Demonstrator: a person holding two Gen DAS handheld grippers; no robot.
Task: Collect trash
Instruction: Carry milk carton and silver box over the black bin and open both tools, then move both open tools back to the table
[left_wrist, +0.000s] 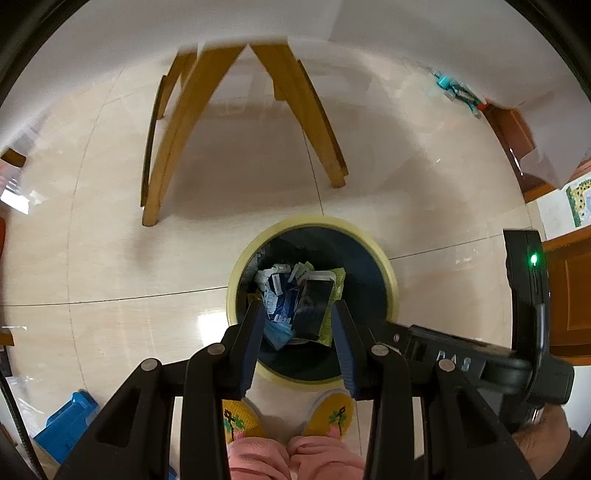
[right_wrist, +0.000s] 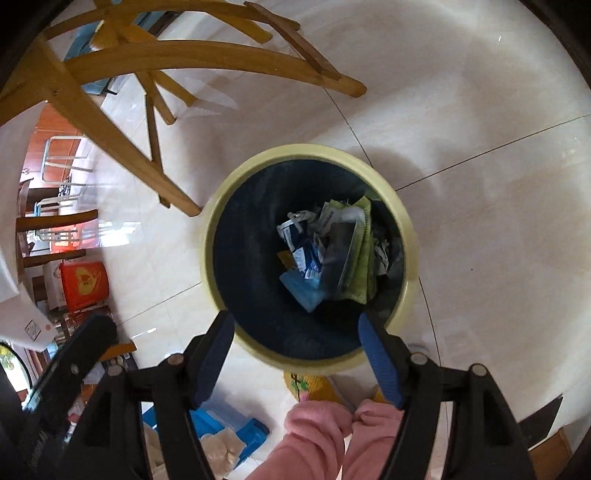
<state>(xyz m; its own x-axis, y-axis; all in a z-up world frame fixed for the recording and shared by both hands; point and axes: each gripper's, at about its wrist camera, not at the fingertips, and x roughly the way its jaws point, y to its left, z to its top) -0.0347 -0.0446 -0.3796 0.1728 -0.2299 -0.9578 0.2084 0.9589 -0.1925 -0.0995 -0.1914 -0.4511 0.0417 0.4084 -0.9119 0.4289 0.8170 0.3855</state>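
Both hand-held grippers, left hand-held gripper (left_wrist: 297, 325) and right hand-held gripper (right_wrist: 297, 332), hang open and empty over the bin (right_wrist: 221, 206); wrappers (right_wrist: 325, 251) lie inside toward three o'clock, so collecting looks largely done, nothing left visible on the floor (right_wrist: 480, 184)

A glossy cream tiled floor (left_wrist: 110, 258) with thin dark grout lines carries everything. The round yellow-rimmed trash bin (right_wrist: 400, 221) stands on it. Beyond the bin stand the wooden table legs (left_wrist: 173, 147). Just on the near side of the bin are two yellow slippers (left_wrist: 332, 413), and a blue plastic crate (left_wrist: 70, 424) lies farther left of them.
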